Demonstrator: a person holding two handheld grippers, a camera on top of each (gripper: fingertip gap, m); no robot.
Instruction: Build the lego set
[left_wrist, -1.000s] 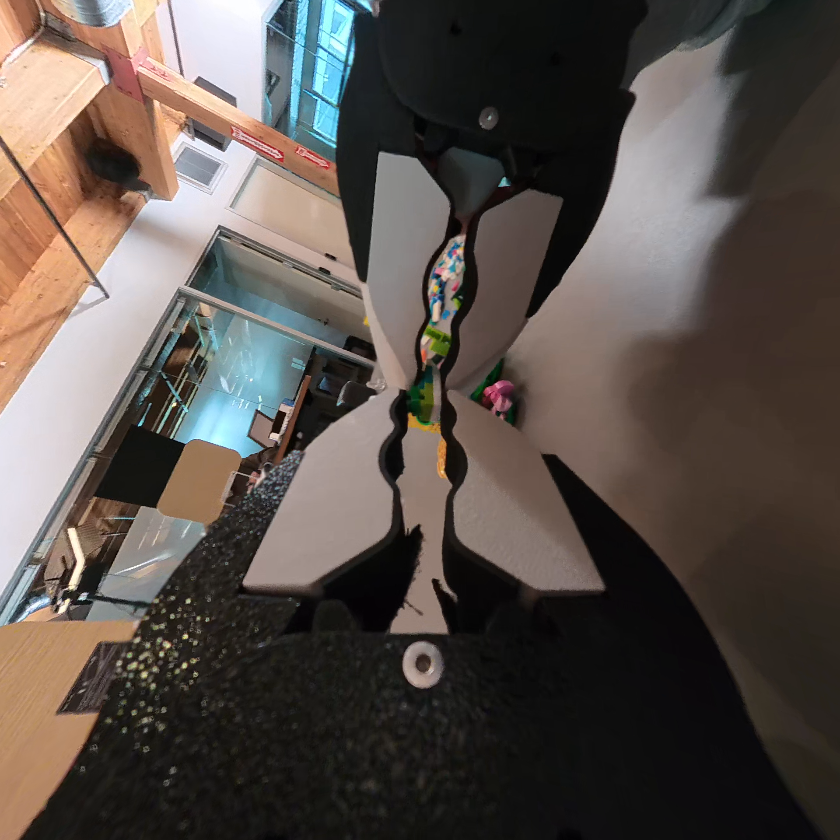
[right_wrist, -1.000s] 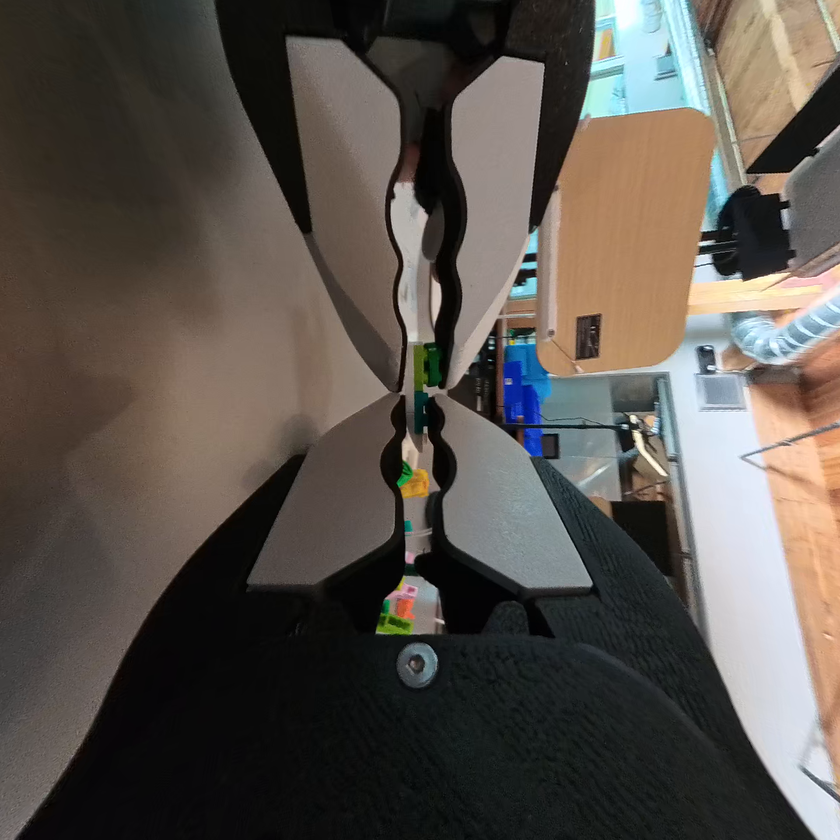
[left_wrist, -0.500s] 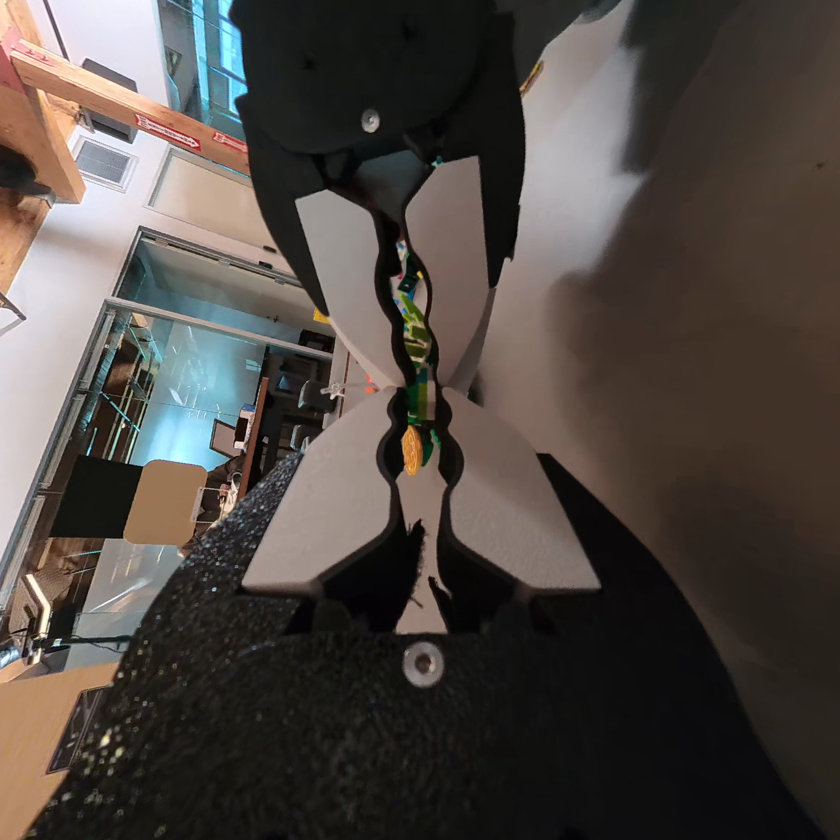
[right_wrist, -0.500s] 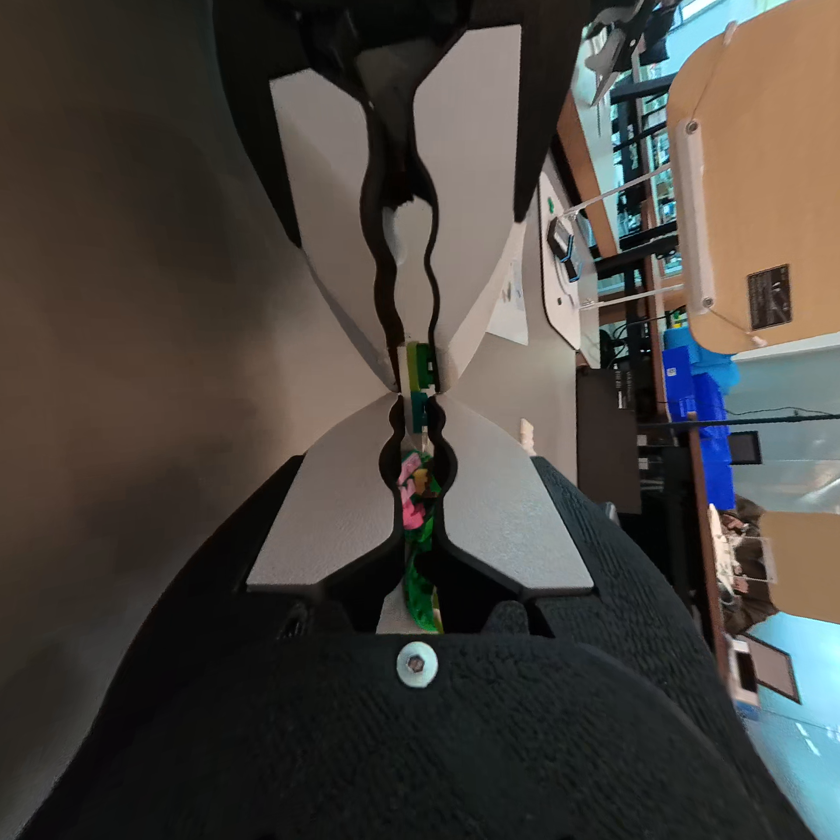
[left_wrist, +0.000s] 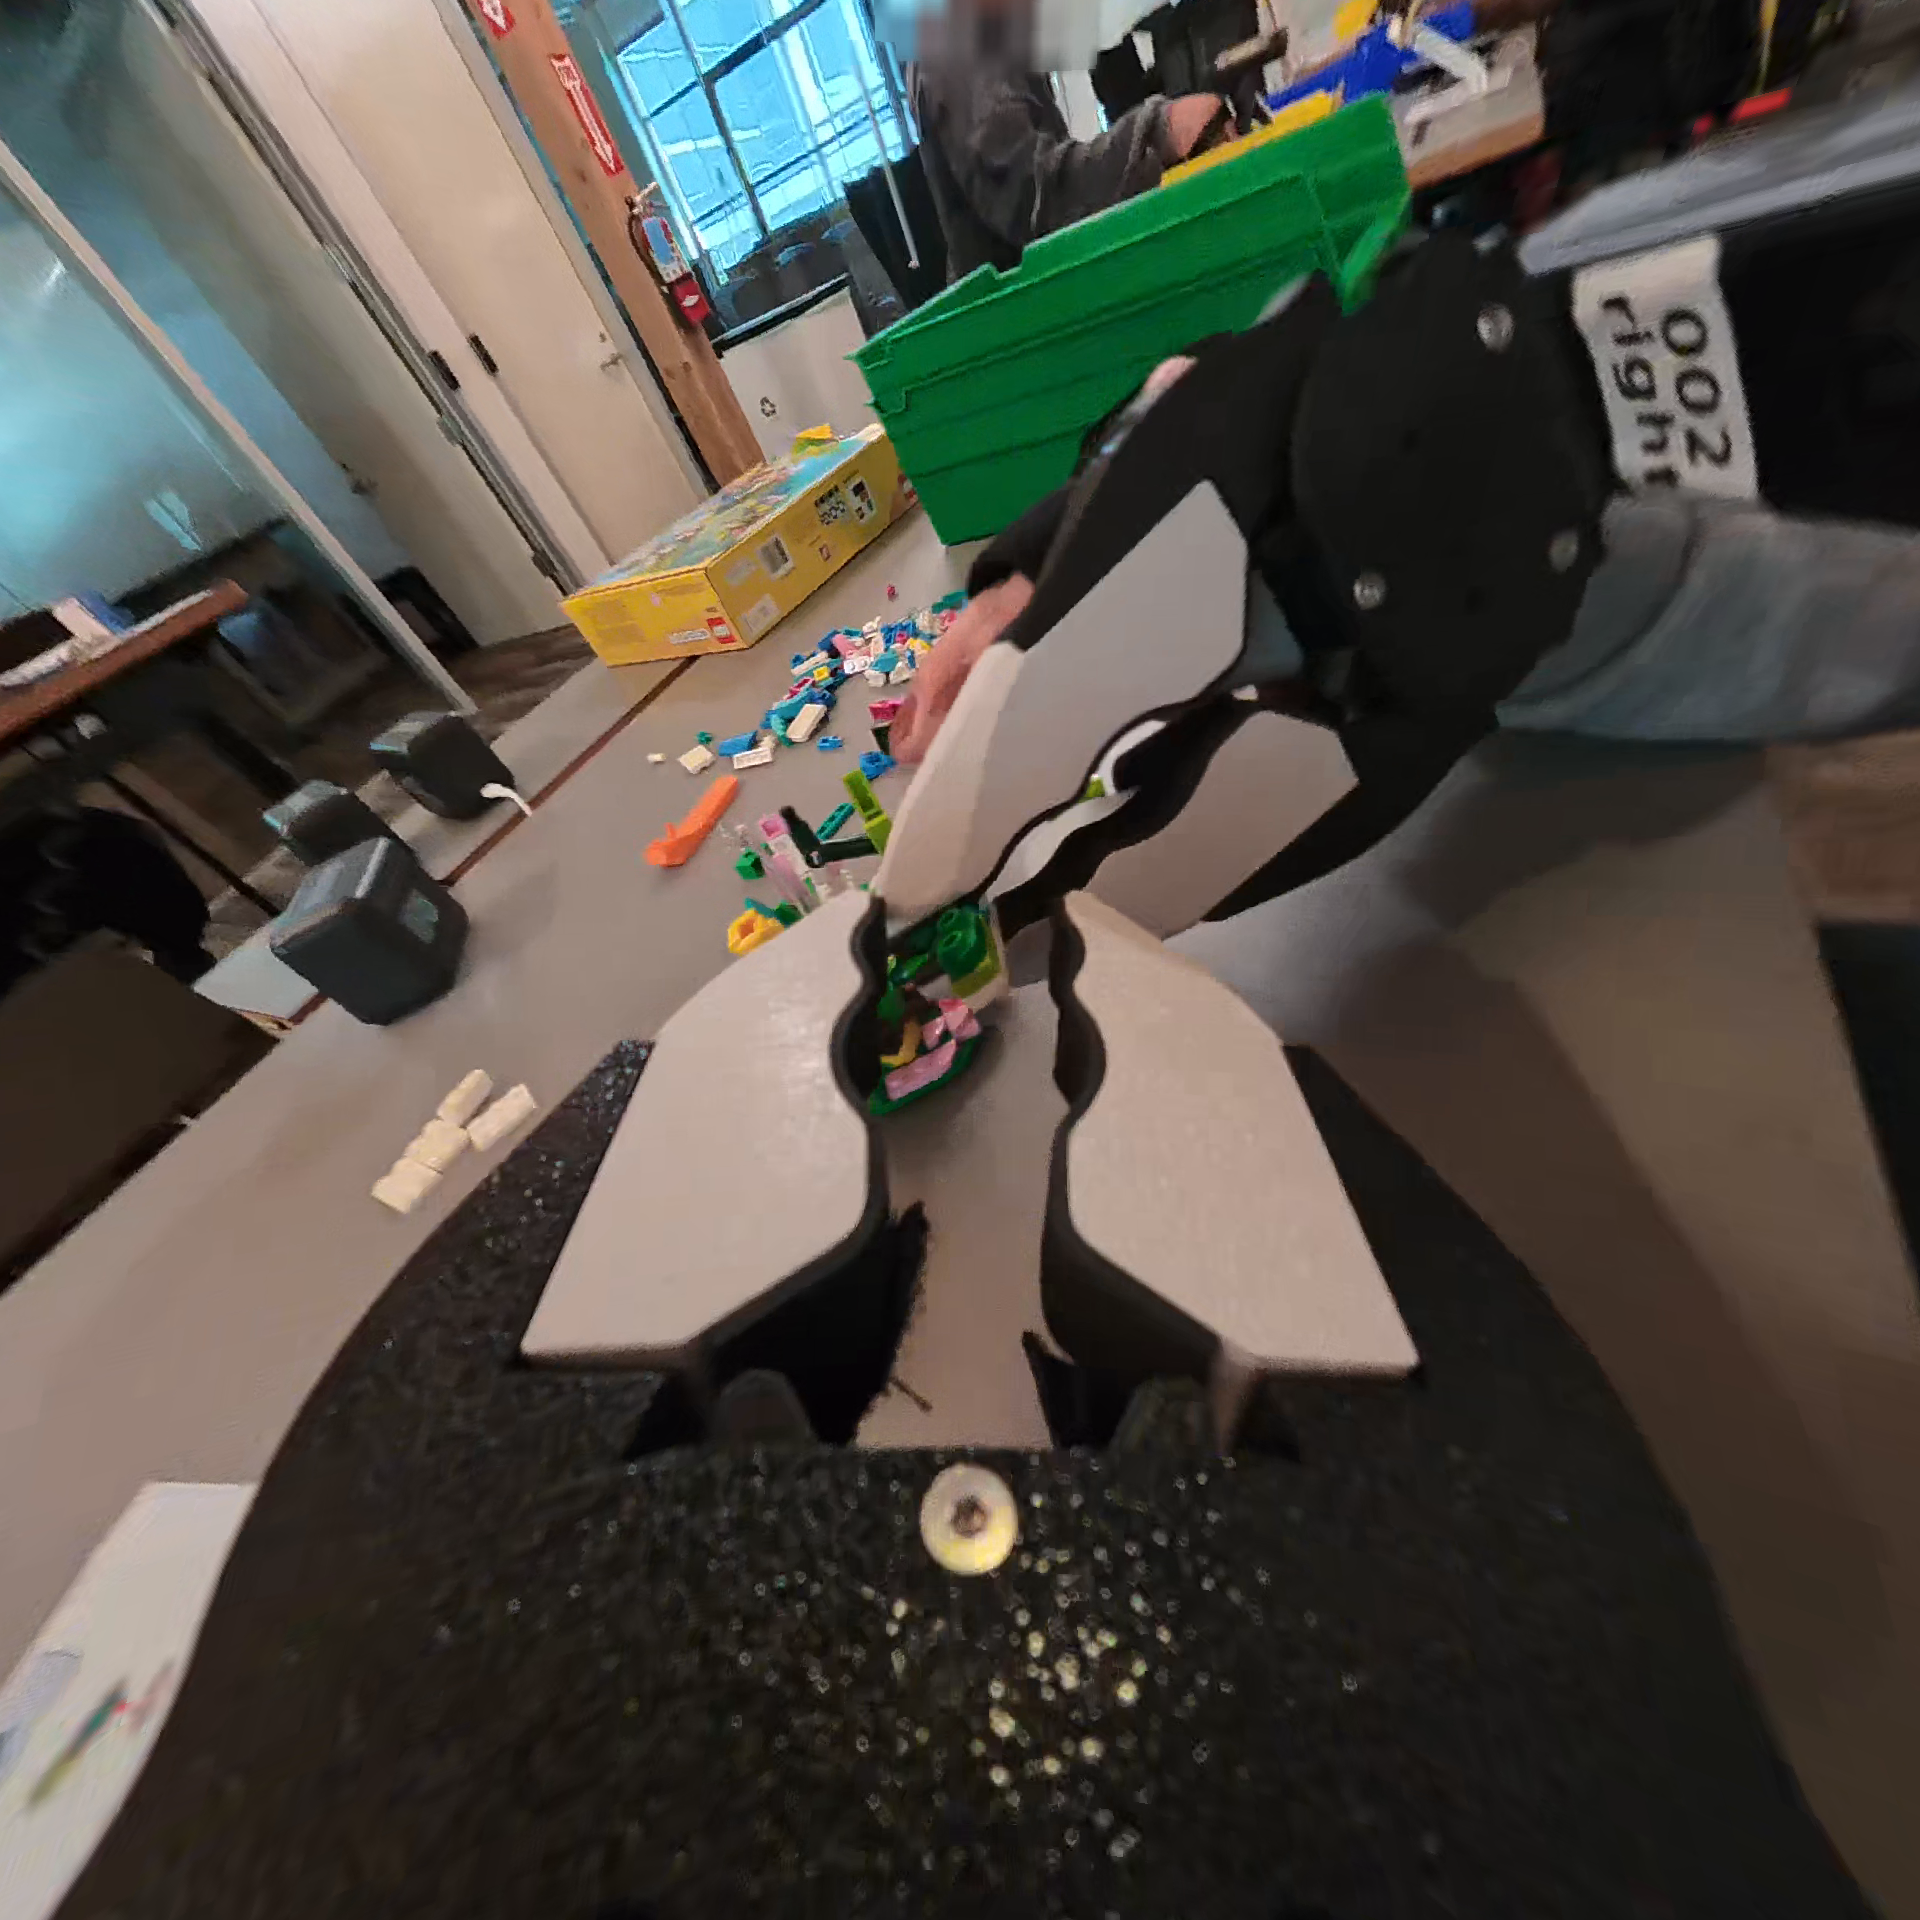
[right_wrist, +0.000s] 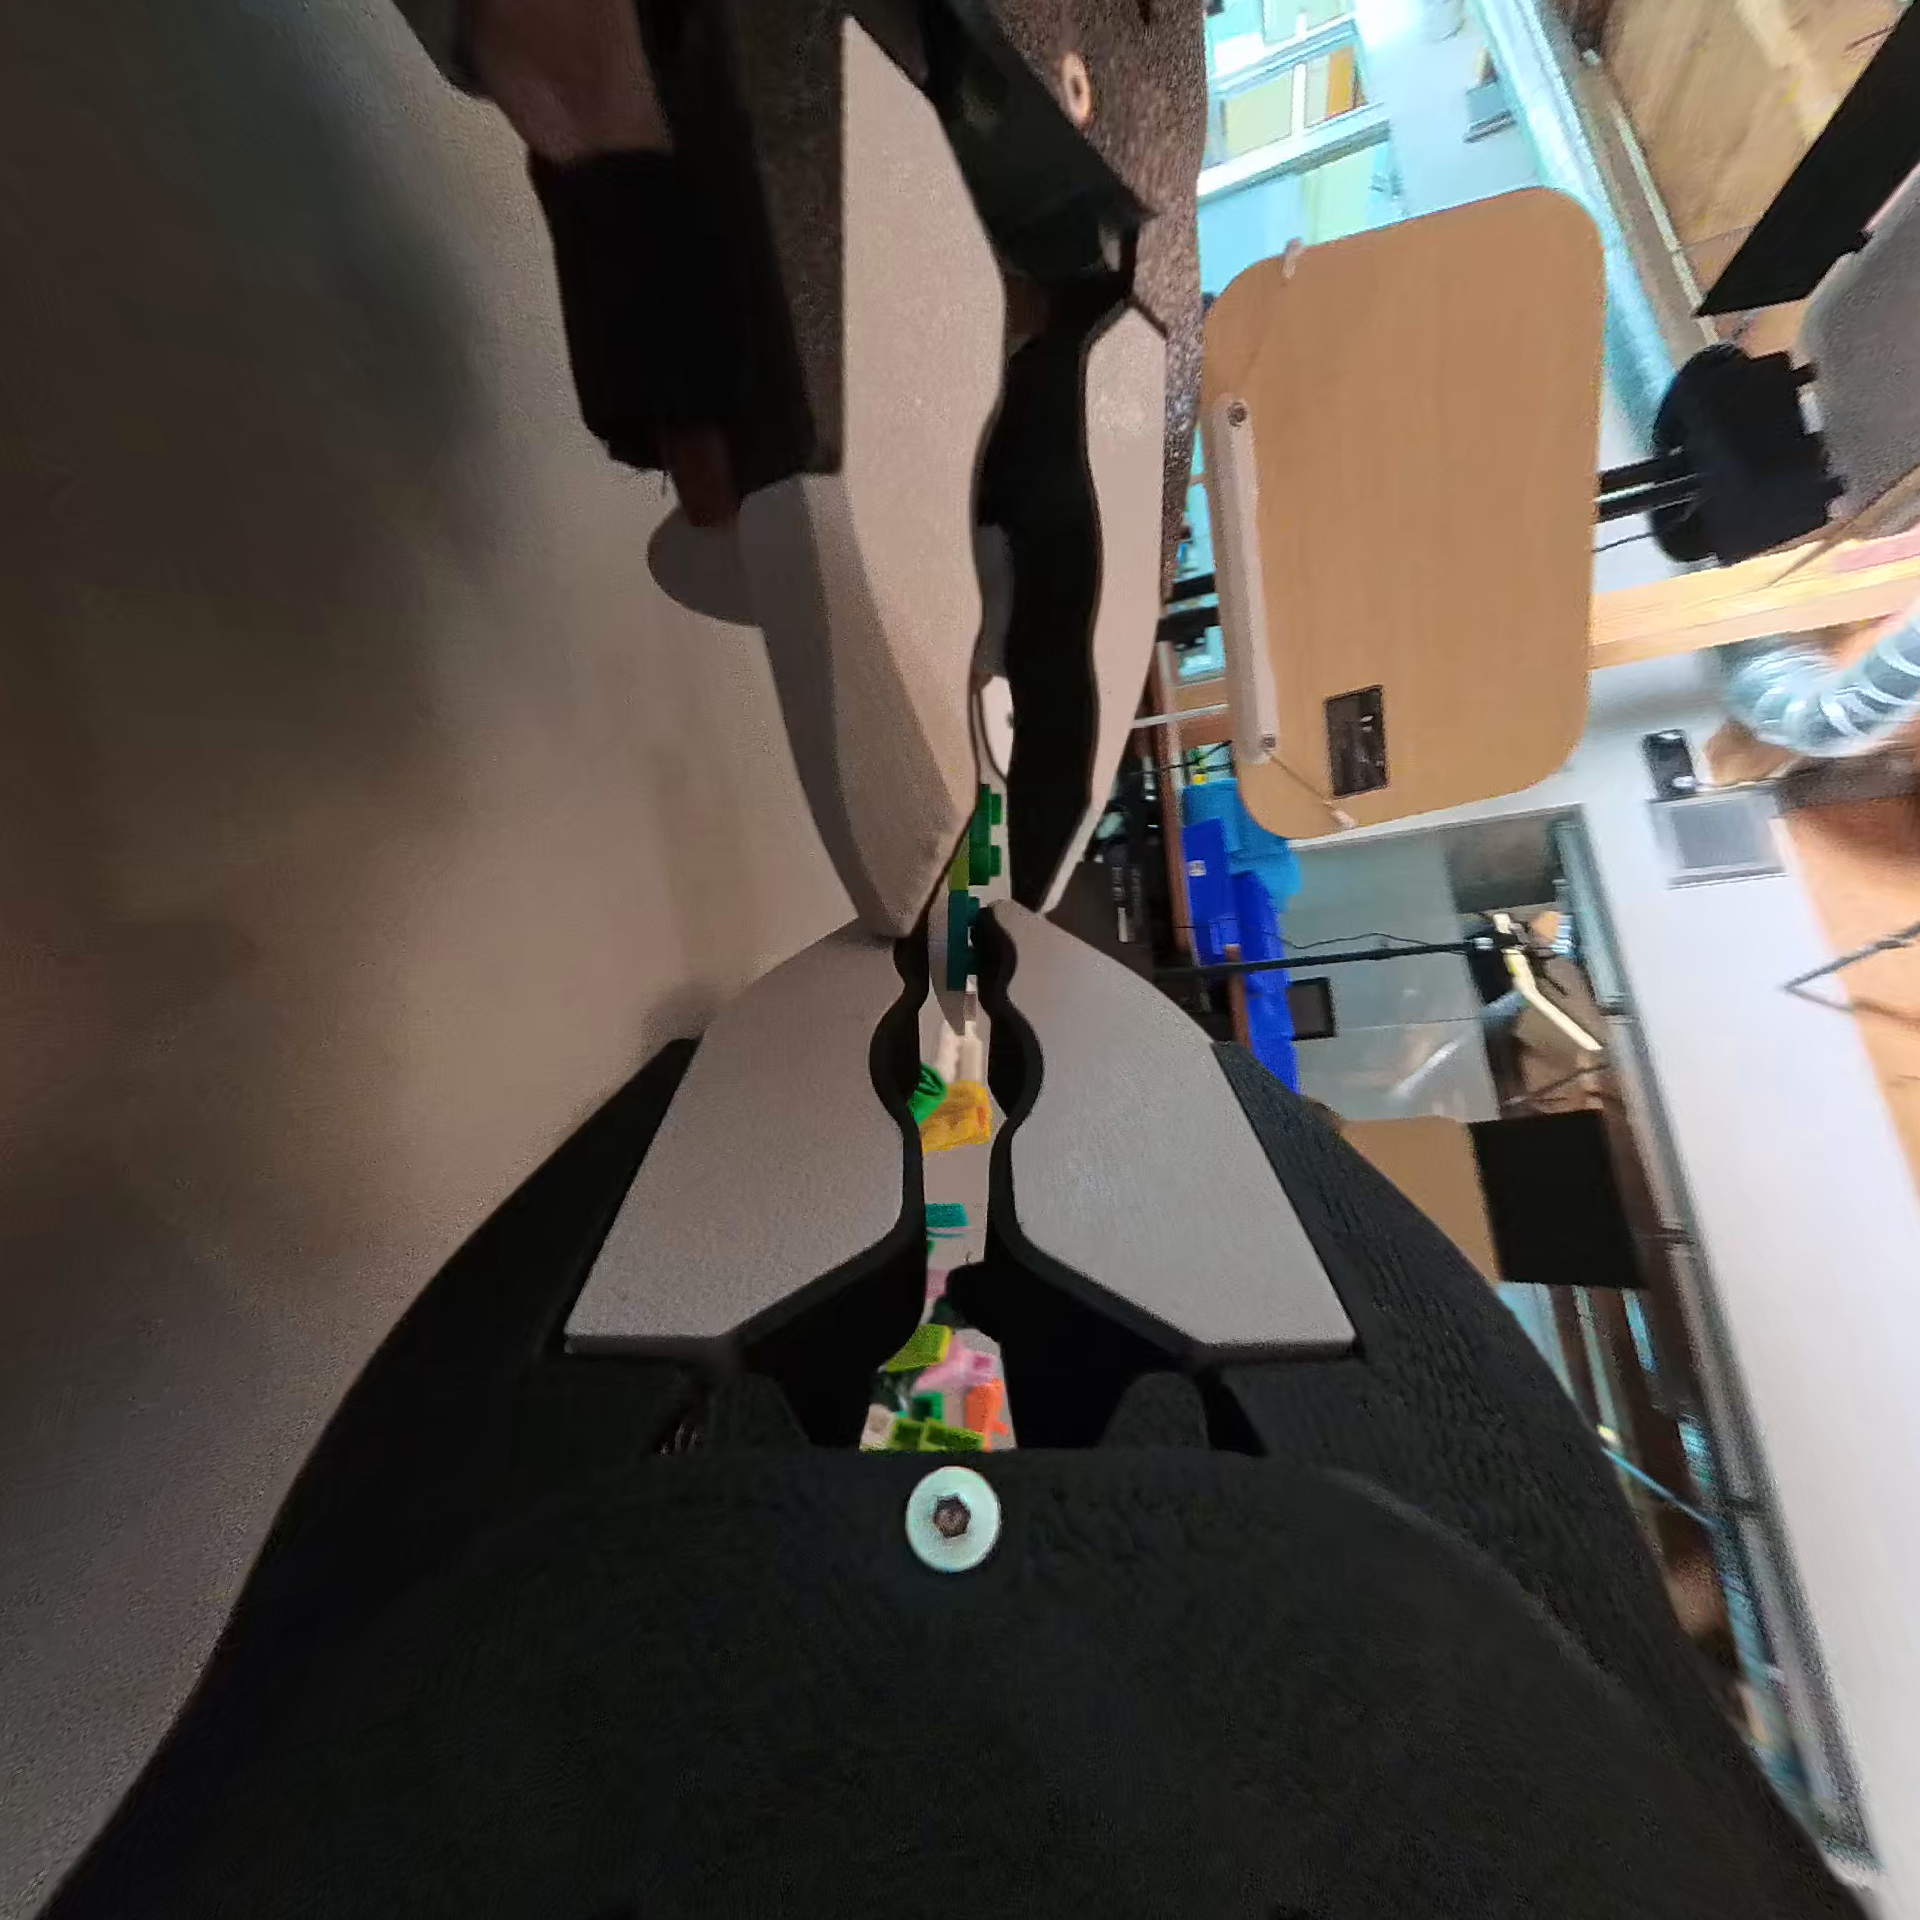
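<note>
Right gripper (right_wrist: 951, 935) pinching a green-and-white brick piece (right_wrist: 961, 920) at frame centre; left gripper (left_wrist: 966, 961) standing open around it.

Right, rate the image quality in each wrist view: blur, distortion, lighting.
Left wrist view: wide-angle bending at the edges; the right gripper and the person's hand are motion-smeared, while the yellow box is fairly sharp. Right wrist view: the picture is rolled sideways, the grey tabletop soft and dim, and the windows are overbright.

The right hand-held gripper (left_wrist: 966, 914) covers part of the brick build (left_wrist: 940, 987). At 12 o'clock, the person's (left_wrist: 997, 135) head is blurred.
</note>
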